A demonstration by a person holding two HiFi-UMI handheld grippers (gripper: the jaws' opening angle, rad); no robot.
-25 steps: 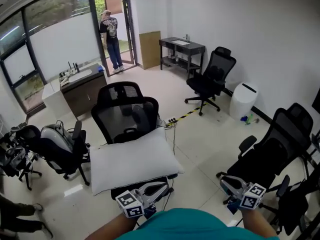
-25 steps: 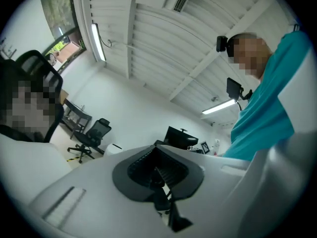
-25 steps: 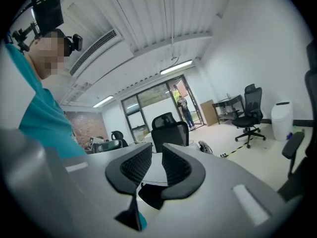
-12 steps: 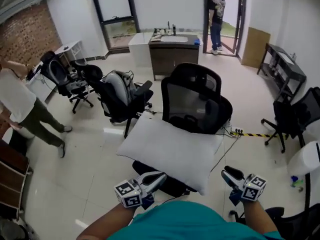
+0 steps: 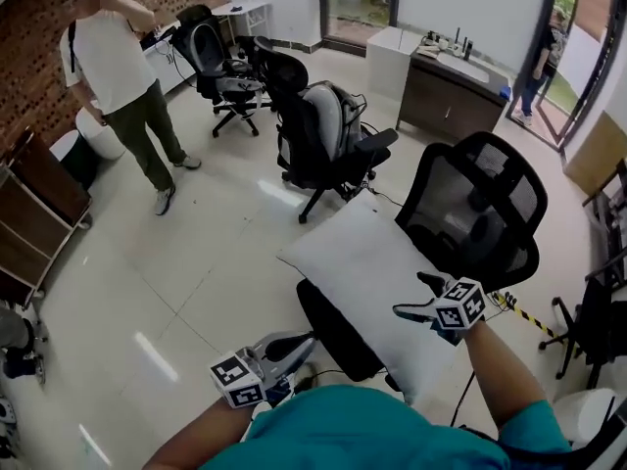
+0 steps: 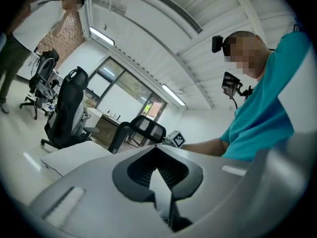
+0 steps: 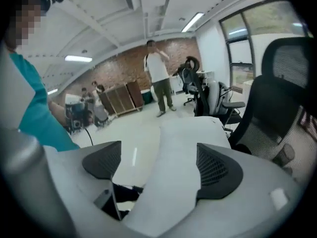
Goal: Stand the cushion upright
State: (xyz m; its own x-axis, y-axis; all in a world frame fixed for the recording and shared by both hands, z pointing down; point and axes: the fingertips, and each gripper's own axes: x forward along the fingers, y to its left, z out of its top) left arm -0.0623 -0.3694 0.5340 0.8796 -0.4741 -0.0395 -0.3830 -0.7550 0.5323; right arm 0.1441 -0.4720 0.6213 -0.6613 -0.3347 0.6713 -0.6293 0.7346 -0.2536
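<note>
The fingers (image 7: 218, 171) of your right gripper (image 5: 409, 295) are standing wide apart, having just been opening. The near end of the cushion (image 5: 364, 267) is lying between them, and neither pad is pressing on it. The fingers of your left gripper (image 6: 158, 155) are resting closed on each other with nothing between them. That gripper is hovering low at your left, clear of the cushion.

The cushion is lying flat and slantwise on the seat (image 5: 328, 329) of the black mesh chair (image 5: 485, 199). One long edge is running just beside the backrest, and the corners are overhanging the seat.

Handling, as a judgement: the cushion is looking light, soft and limp. It is likely to be sagging or folding if you are lifting it by one corner. A deep hold on the long edge facing you, with plenty of filling between the pads, is looking safer, with the second gripper steadying the far end. Nothing about it is appearing fragile or slippery. The backrest is offering a surface to lean it against.

The following is remaining hidden:
- The underside of the cushion, and how much of it the seat is supporting.
- Whether the long edge is touching the backrest.
- Most of the cushion in the left gripper view, which is showing only a pale strip of it.
</note>
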